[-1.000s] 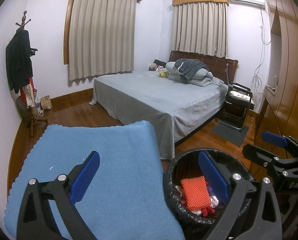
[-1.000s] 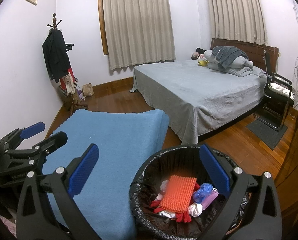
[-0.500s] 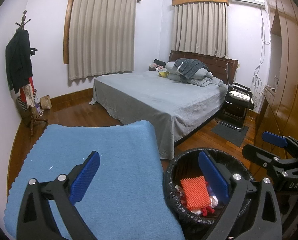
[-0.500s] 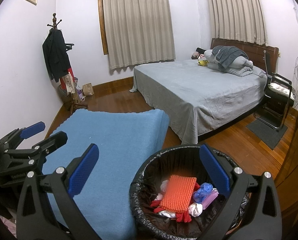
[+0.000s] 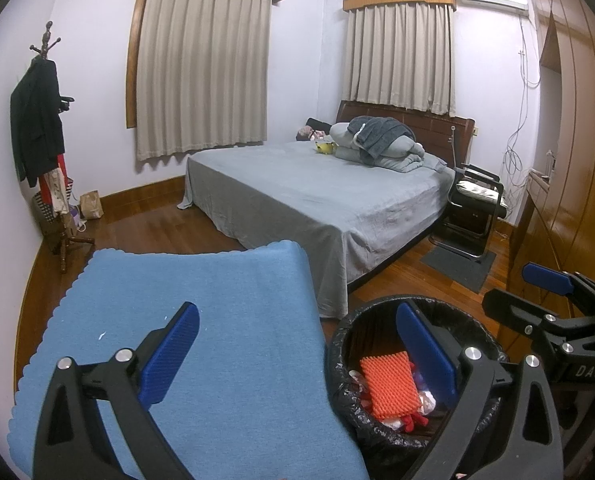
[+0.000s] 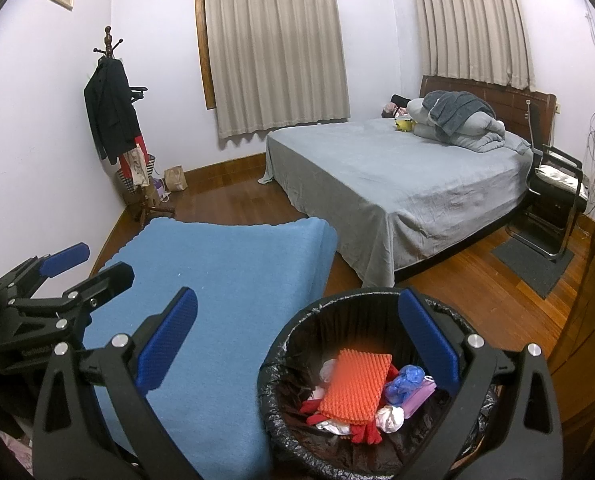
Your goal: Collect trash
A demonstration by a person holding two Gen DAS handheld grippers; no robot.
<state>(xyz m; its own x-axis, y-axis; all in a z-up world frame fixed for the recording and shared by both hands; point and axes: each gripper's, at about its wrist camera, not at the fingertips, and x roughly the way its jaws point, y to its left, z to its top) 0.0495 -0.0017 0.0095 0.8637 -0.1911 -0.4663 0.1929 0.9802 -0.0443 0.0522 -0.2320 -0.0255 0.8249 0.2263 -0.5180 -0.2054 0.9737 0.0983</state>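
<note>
Bin (image 6: 281,364): full of trash, beside blue cloth (image 6: 233,280) | left gripper (image 5: 297,360), right gripper (image 6: 293,344): agape, empty, unmoved | cloth bare; collection apparently finished

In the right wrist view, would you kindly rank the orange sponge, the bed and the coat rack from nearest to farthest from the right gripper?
1. Orange sponge, in the bin just below the right gripper.
2. Bed, across the floor, ahead and right.
3. Coat rack, in the far left corner.
</note>
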